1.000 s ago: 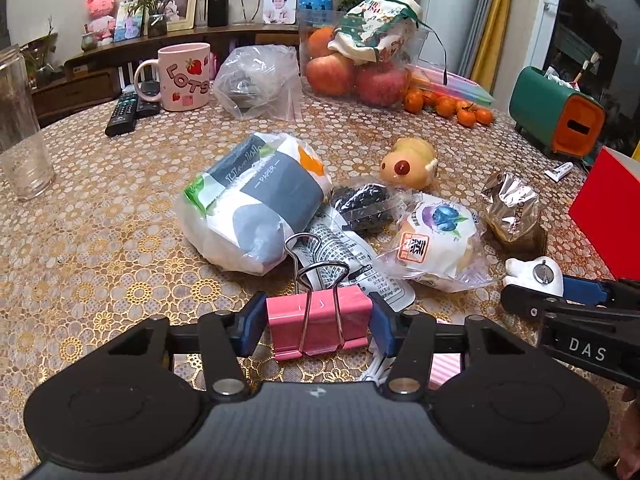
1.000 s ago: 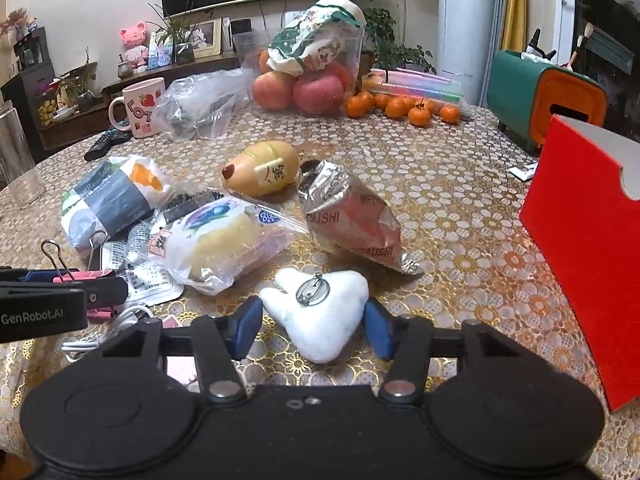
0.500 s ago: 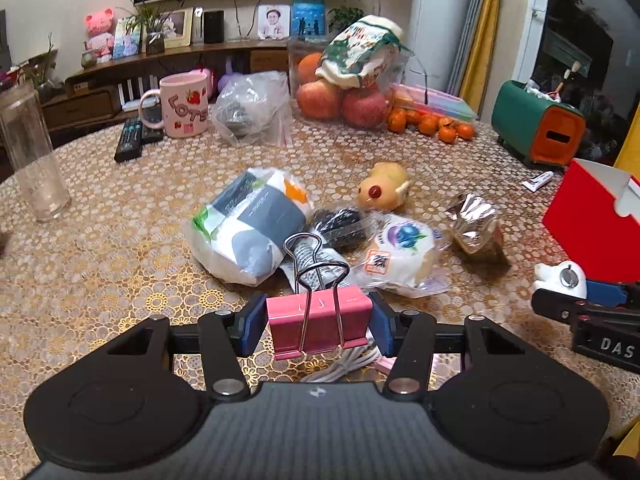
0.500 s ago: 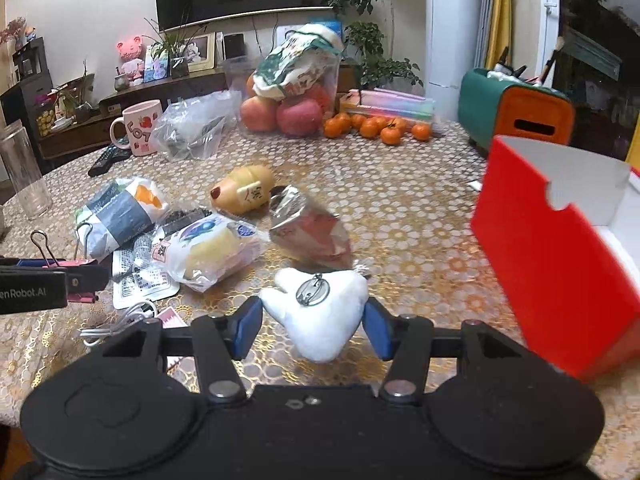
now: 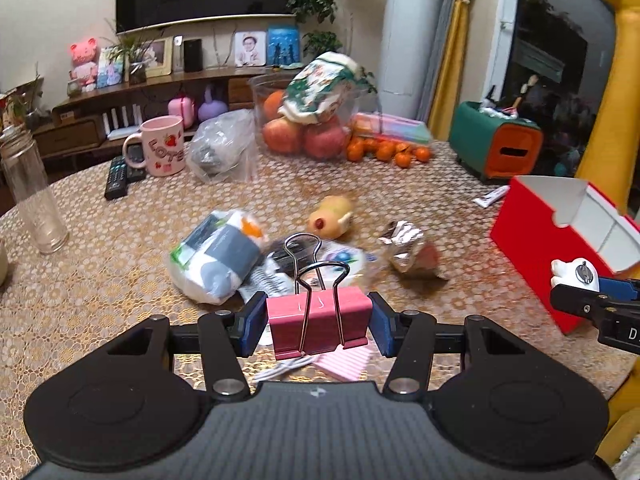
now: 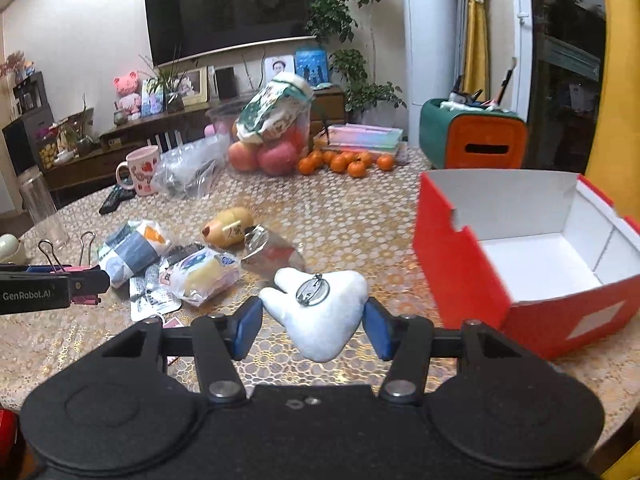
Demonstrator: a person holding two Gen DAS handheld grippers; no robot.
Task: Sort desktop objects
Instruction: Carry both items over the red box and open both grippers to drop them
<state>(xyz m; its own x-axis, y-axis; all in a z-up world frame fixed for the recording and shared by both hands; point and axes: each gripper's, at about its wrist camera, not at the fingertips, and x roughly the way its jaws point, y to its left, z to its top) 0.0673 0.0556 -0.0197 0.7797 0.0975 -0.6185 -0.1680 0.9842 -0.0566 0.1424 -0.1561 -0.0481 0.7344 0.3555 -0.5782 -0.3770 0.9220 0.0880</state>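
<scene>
One pink clip (image 5: 319,322) is grasped in the left tongs (image 5: 318,322), pressed between the two blue pads (image 5: 253,322), with its two wire handles standing up. One white plush (image 6: 319,318) with a metal pin on it is clenched in the right tongs (image 6: 313,326), and both are held clear above the tabletop (image 6: 360,216). Under the left tongs, one pink striped card (image 5: 347,362) and one white cable (image 5: 286,368) are seen lying on the tabletop. Just beyond the left tongs a cluster of packets is spread: one grey-and-white pack (image 5: 216,256), one wrapped bun (image 6: 202,276), one foil packet (image 5: 406,246) and one yellow toy (image 5: 332,216). To the right of the right tongs, one red box (image 6: 460,264) stands open with its white inside bare. Far beyond both tongs are seen one pink mug (image 5: 162,150), one clear jar (image 5: 32,196) at the far left, two remotes (image 5: 120,176), one clear bag (image 5: 224,148), one bowl of fruit (image 5: 304,128) and one green-and-orange holder (image 5: 496,146). Some small oranges (image 6: 344,162) are grouped beside the bowl; their number cannot be told exactly.
</scene>
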